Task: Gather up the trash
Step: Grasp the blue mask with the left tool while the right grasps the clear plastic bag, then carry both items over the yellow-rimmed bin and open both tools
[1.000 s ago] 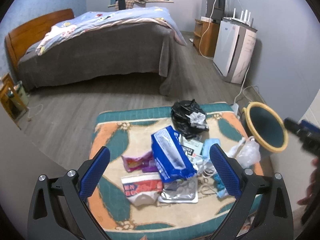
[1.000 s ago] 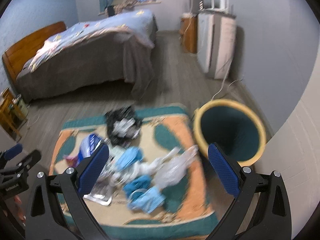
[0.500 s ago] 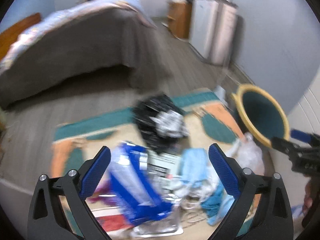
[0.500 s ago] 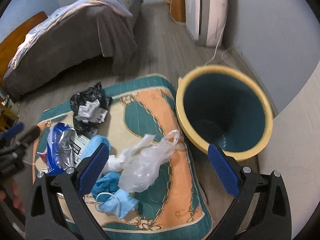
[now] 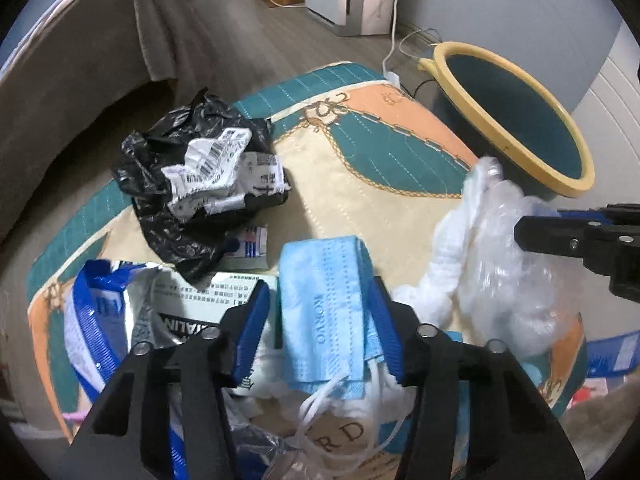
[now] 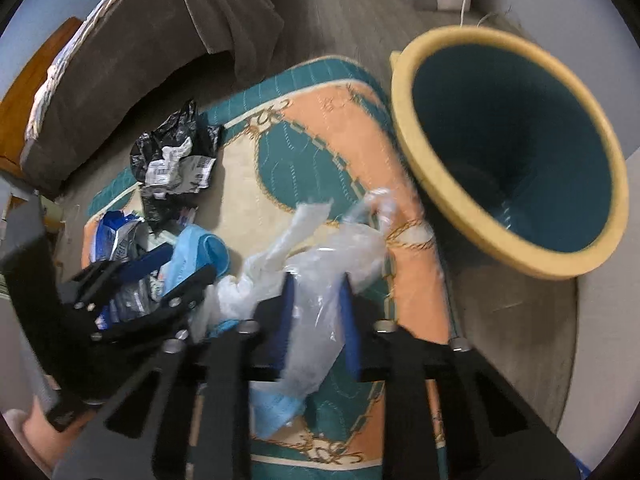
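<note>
— Trash covers the rug (image 5: 360, 152): what's caught?
— My left hand-held gripper (image 5: 320, 332) has been closing around a blue mask (image 5: 320, 304), apparently touching; my right hand-held gripper (image 6: 316, 320) pinches a clear bag (image 6: 320, 280) beside the bin (image 6: 436, 184).

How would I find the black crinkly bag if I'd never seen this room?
Start at the patterned rug lying between the bed and the yellow-rimmed bin. The black plastic bag sits on the rug's bed-side part, behind the pile of blue wrappers. It is the only black item, with crumpled white barcode labels on top.
</note>
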Action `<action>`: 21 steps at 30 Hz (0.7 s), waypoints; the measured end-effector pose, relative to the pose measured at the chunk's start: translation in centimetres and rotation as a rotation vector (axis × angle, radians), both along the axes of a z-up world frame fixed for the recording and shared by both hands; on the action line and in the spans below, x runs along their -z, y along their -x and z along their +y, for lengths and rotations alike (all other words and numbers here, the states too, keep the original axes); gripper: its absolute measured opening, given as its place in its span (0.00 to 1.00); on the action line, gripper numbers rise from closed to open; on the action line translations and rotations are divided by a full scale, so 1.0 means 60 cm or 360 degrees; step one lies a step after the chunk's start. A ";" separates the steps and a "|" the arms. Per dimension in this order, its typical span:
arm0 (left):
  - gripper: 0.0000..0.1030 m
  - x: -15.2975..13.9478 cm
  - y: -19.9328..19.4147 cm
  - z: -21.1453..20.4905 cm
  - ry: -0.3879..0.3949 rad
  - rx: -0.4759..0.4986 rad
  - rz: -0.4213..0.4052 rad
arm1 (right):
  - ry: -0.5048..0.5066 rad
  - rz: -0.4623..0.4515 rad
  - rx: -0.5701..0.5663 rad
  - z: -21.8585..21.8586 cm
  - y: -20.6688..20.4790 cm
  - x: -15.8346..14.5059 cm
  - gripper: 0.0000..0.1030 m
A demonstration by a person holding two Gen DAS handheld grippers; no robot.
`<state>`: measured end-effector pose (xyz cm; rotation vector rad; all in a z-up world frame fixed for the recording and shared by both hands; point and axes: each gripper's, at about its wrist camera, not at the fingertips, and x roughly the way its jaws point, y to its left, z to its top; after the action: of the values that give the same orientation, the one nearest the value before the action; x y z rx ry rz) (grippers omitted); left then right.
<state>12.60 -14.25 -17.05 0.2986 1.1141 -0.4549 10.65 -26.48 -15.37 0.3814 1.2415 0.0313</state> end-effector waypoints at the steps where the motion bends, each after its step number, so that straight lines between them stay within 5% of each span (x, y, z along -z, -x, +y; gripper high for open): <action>1: 0.33 -0.001 0.000 0.001 0.0022 0.0009 0.0017 | -0.0008 -0.0011 0.0000 0.001 0.000 -0.002 0.11; 5: 0.15 -0.011 0.007 0.000 0.0017 0.0068 -0.0013 | -0.0015 -0.0086 -0.0017 0.007 -0.003 -0.029 0.07; 8: 0.12 -0.037 0.012 0.008 0.0079 0.0061 -0.0059 | 0.0029 -0.0174 -0.0022 0.007 0.000 -0.066 0.06; 15: 0.11 -0.140 0.025 0.017 0.0184 0.0040 -0.0294 | 0.0089 -0.0422 0.0034 -0.033 0.007 -0.172 0.06; 21: 0.11 -0.240 0.020 -0.052 0.0361 0.0117 -0.0488 | 0.0268 -0.0577 0.0296 -0.161 -0.017 -0.219 0.06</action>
<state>11.39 -17.38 -2.66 0.2020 0.7467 -0.5747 11.69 -36.12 -2.26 0.3262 0.8407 -0.1562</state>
